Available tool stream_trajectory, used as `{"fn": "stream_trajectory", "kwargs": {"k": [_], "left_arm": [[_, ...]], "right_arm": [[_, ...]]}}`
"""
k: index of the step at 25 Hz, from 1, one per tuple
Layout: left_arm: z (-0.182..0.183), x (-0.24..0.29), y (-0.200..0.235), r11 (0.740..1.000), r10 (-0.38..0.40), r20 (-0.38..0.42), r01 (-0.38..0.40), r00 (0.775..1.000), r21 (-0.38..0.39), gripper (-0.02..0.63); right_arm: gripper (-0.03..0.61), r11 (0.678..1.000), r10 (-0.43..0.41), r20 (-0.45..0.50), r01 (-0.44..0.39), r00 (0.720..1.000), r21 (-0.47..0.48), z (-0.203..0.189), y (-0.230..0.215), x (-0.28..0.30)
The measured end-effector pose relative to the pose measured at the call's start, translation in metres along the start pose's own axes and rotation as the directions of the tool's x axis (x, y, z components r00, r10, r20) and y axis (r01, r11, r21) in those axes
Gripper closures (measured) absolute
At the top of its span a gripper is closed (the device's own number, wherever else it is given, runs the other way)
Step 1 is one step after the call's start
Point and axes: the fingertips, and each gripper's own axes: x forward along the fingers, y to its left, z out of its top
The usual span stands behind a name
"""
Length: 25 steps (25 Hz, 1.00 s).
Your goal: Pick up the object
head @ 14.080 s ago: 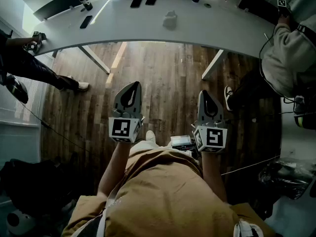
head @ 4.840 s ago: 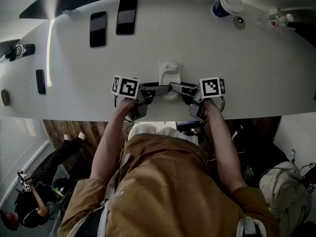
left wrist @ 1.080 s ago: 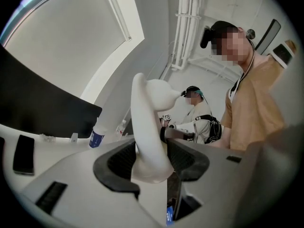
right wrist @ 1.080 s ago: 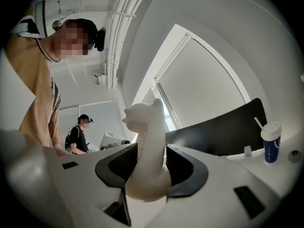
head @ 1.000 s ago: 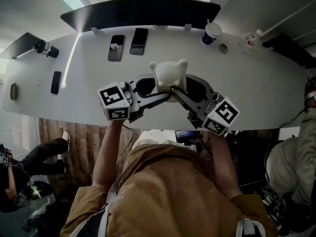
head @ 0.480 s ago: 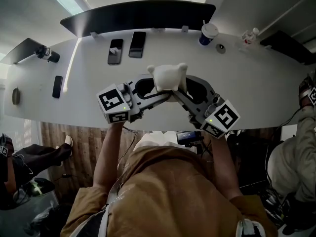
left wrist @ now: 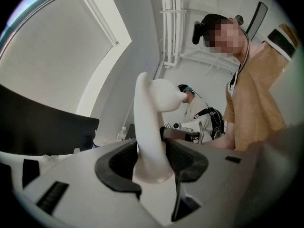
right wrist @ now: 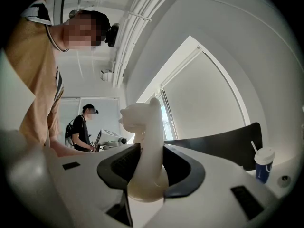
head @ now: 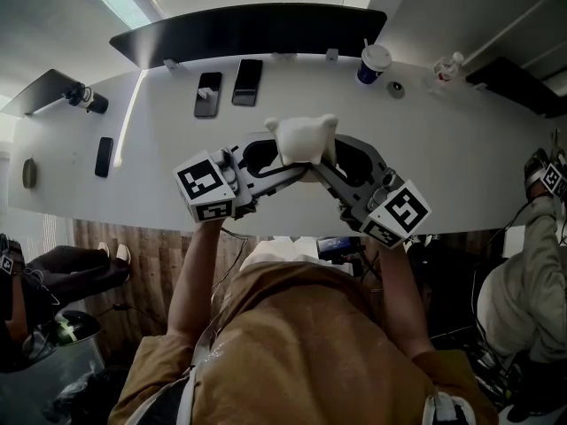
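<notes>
White and curved, the worktop (head: 461,158) runs across the head view. Along its far side lie a phone (head: 207,94) and a second phone (head: 247,81) side by side. A lidded cup with a straw (head: 373,62) stands further right, and a small bottle (head: 446,66) stands beyond that. A long black screen (head: 248,29) stands behind them.

The white figure (head: 303,138), a smooth animal shape with two ear-like bumps, is held up in the air over the near part of the worktop. It is caught between both tools at once. The left gripper (head: 282,158) reaches in from the left with its marker cube (head: 205,187) towards the person. In the left gripper view its jaws pinch the lower part of the figure (left wrist: 151,137), with a dark pad against each side. The right gripper (head: 330,159) comes in from the right. In the right gripper view its jaws are closing on the figure's base (right wrist: 145,170), and both pads already press on it.

The person's tan top (head: 292,343) fills the bottom of the head view. Another person in a pale top (head: 523,273) sits at the right edge.
</notes>
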Motion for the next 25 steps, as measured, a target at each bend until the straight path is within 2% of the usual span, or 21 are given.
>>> {"fn": "stream_trajectory", "kwargs": {"k": [25], "left_arm": [[0.0004,-0.005,0.0077,1.0,0.004,0.009,-0.004,1.0,0.012,0.425]], "right_arm": [[0.419,1.0,0.004,-0.009,-0.004,1.0,-0.012,-0.0025,-0.0013,0.009]]}}
